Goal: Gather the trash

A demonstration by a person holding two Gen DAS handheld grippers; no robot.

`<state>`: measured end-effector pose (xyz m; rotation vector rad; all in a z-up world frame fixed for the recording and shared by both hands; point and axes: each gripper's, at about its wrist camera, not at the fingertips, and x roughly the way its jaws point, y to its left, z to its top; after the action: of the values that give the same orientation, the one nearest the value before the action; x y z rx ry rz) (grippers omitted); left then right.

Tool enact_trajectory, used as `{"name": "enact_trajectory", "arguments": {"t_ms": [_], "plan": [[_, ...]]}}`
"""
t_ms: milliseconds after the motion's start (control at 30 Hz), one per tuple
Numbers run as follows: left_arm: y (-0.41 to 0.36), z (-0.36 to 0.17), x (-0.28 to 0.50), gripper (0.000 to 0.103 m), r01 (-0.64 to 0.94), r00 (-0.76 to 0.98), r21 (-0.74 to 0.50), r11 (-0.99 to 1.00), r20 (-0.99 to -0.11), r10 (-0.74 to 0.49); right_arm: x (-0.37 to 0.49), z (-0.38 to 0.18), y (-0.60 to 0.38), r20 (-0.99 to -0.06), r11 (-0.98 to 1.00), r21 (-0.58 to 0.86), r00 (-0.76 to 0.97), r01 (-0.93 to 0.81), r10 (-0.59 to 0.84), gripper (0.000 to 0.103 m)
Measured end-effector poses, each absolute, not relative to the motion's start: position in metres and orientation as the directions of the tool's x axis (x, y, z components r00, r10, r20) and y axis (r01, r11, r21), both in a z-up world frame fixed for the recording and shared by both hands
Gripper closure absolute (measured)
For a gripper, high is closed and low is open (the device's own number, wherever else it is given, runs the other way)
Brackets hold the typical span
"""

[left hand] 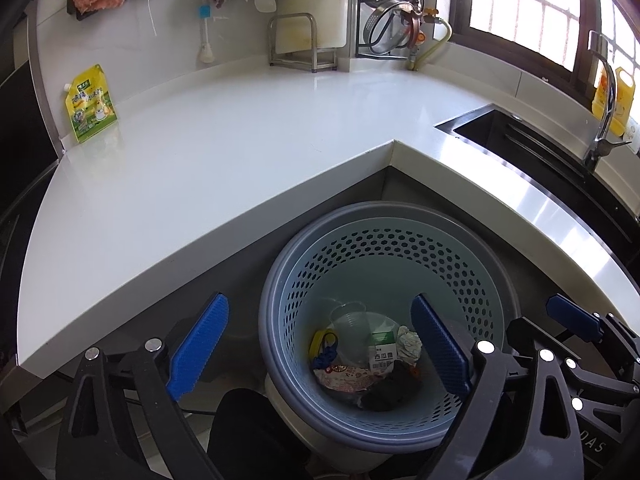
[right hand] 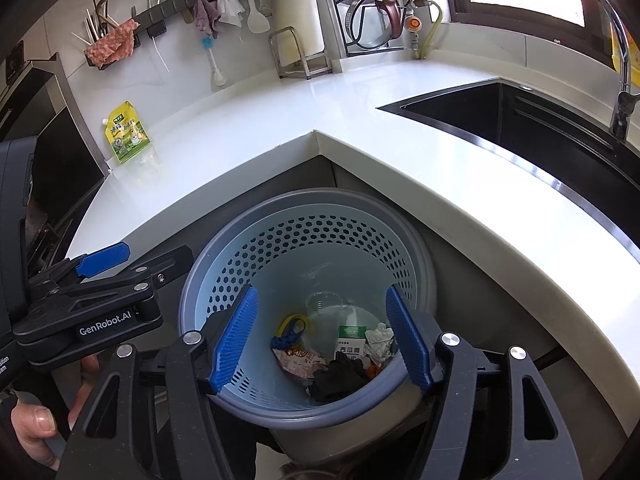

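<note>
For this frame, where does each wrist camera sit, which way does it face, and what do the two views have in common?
Left wrist: sits behind the open left gripper, looking down and forward over the blue bin toward the countertop; the right gripper shows at its right edge.
Right wrist: sits behind the open right gripper, directly above the bin, facing the sink; the left gripper and the person's hand show at left.
Shared: the bin with its trash, the countertop corner, the yellow pouch, the sink.

Sitting below the counter's inner corner (left hand: 394,145): perforated bin (left hand: 400,240), holding a clear cup (left hand: 350,320), small carton (left hand: 382,350), crumpled wrappers (left hand: 348,376). Leaning far left on the counter: pouch (left hand: 91,103). Lying right: sink (right hand: 520,120); standing at far wall: rack (left hand: 302,42).
</note>
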<state>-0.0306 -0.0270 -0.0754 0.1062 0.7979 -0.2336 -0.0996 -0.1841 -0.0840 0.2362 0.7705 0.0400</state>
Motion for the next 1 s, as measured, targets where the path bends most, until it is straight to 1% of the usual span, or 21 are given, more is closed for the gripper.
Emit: {"name": "enact_trajectory", "arguments": {"t_ms": [333,533,900,967,1000], "plan": [[-0.019,-0.071,-0.034,0.007,0.227,0.687,-0.002,0.974,-0.708,-0.161,-0.102,-0.077,-0.179,-0.673,0.977,0.207,0.732,0.046,0.108,0.036],[-0.014,-0.069,-0.036,0.006,0.217,0.691,-0.003,0.976,-0.705,-0.156,-0.104,-0.075,-0.176,-0.669,0.979,0.198,0.737,0.048,0.099,0.033],[-0.008,-0.066,-0.040,0.006,0.206,0.695,-0.008,0.978,-0.703,-0.152,-0.110,-0.071,-0.174,-0.662,0.978,0.200,0.745,0.064,0.086,0.032],[-0.007,-0.066,-0.042,0.006,0.207,0.699,-0.006,0.978,-0.699,-0.152,-0.112,-0.070,-0.174,-0.656,0.977,0.203,0.750,0.063,0.087,0.028],[-0.007,-0.065,-0.043,0.006,0.207,0.699,-0.004,0.978,-0.699,-0.151,-0.112,-0.069,-0.173,-0.651,0.977,0.204,0.754,0.063,0.087,0.028]]}}
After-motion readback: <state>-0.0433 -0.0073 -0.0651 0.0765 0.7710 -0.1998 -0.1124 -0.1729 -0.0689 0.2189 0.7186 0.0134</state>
